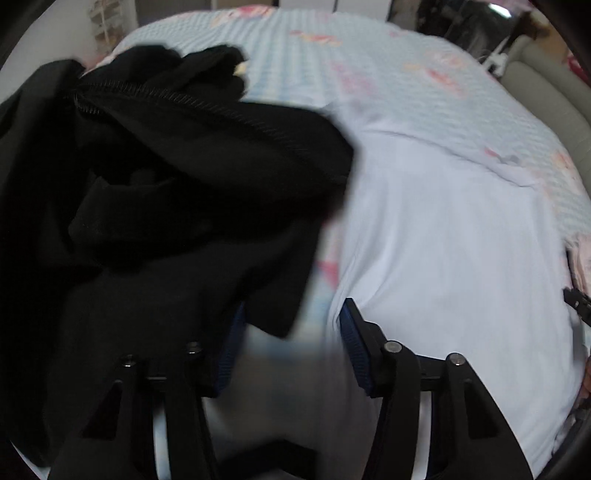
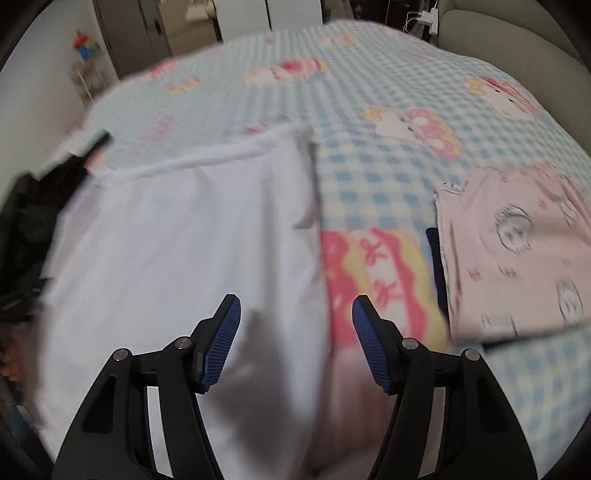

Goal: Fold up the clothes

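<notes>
A white garment (image 1: 443,240) (image 2: 184,240) lies spread flat on the blue-checked bed sheet (image 1: 369,66) (image 2: 369,177). A crumpled heap of black clothes (image 1: 166,184) (image 2: 22,229) sits at its left side. My left gripper (image 1: 295,336) hangs over the seam between the black heap and the white garment. Its jaws are apart with nothing pinched, and black cloth hides part of its left finger. My right gripper (image 2: 295,332) is open above the white garment's right edge, with nothing between its blue pads. A folded pink printed garment (image 2: 517,251) lies to the right.
A dark blue item (image 2: 434,251) peeks out from under the pink garment. A grey padded headboard (image 1: 546,81) (image 2: 498,29) borders the bed at the far right. Wardrobe doors (image 2: 147,33) and a power strip (image 2: 424,16) stand beyond the bed.
</notes>
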